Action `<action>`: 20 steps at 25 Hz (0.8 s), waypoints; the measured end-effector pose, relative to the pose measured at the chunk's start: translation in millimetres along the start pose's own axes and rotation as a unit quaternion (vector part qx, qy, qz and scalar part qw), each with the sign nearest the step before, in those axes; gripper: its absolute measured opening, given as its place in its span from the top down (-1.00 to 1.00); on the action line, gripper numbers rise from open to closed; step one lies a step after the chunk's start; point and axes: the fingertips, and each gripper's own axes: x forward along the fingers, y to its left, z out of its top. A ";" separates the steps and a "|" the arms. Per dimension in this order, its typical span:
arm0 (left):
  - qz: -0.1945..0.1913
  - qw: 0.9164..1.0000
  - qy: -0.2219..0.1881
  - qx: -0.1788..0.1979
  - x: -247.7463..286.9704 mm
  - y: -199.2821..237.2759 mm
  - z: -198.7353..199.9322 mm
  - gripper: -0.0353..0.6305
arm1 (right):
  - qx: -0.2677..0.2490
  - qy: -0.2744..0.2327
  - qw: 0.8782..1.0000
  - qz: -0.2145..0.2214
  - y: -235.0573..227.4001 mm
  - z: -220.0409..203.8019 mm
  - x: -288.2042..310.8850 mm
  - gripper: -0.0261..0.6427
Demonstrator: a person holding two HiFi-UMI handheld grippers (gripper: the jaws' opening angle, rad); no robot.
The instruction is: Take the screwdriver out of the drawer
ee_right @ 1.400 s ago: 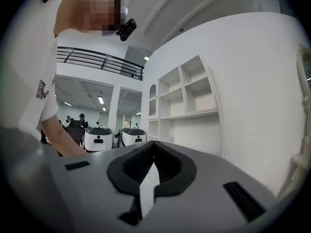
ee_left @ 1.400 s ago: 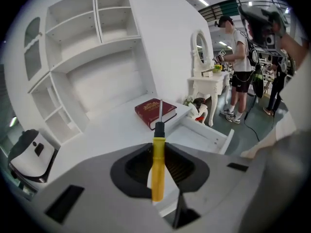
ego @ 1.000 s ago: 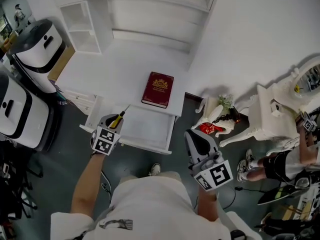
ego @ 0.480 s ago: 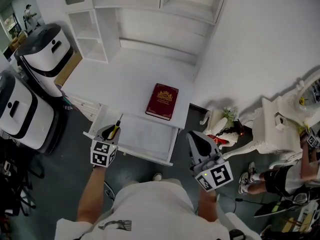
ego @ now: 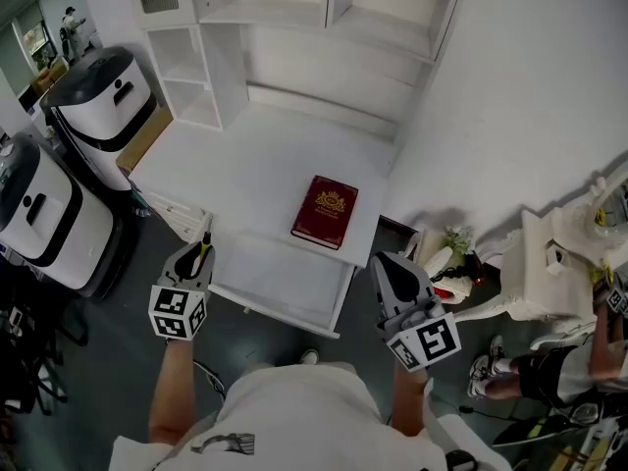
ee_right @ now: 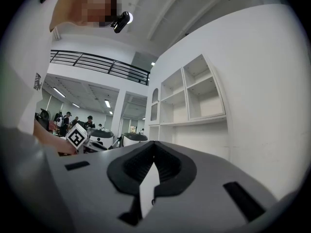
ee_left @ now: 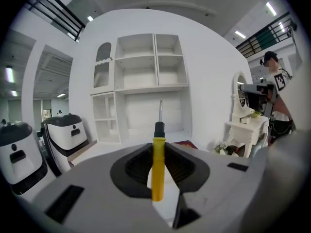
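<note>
**Kid:** Yellow screwdriver [ee_left: 157, 171], is it out of the drawer [ego: 280, 312] yet?

**Friend:** I think so. It is up in the air by the left side of the open drawer, not inside it. That part looks done.

**Kid:** What is left?

**Friend:** Maybe lay it on the white table [ego: 245, 165]. I am only guessing.

**Kid:** Who holds it?

**Friend:** The left hand-held gripper [ego: 196, 255]. Its jaws are nearly together, squeezed on the yellow handle. The metal tip pokes out in front.

**Kid:** And the right hand-held gripper [ego: 391, 275]?

**Friend:** Its jaws are together with nothing in them, and it hangs near the drawer's right corner
</note>
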 end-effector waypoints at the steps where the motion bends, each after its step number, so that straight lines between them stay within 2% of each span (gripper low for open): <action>1: 0.004 1.000 -0.009 0.001 -3.5 2.6 8.1 0.65 | -0.002 -0.002 1.000 0.002 -1.5 1.5 2.6 0.89; 12: 0.047 0.993 -0.112 0.003 -51.0 18.2 83.8 0.65 | -0.009 -0.008 1.000 0.008 -8.8 4.4 11.4 0.89; 20: 0.068 0.986 -0.155 -0.001 -84.5 23.7 104.5 0.65 | -0.001 0.001 1.000 -0.005 -9.9 -3.4 3.7 0.89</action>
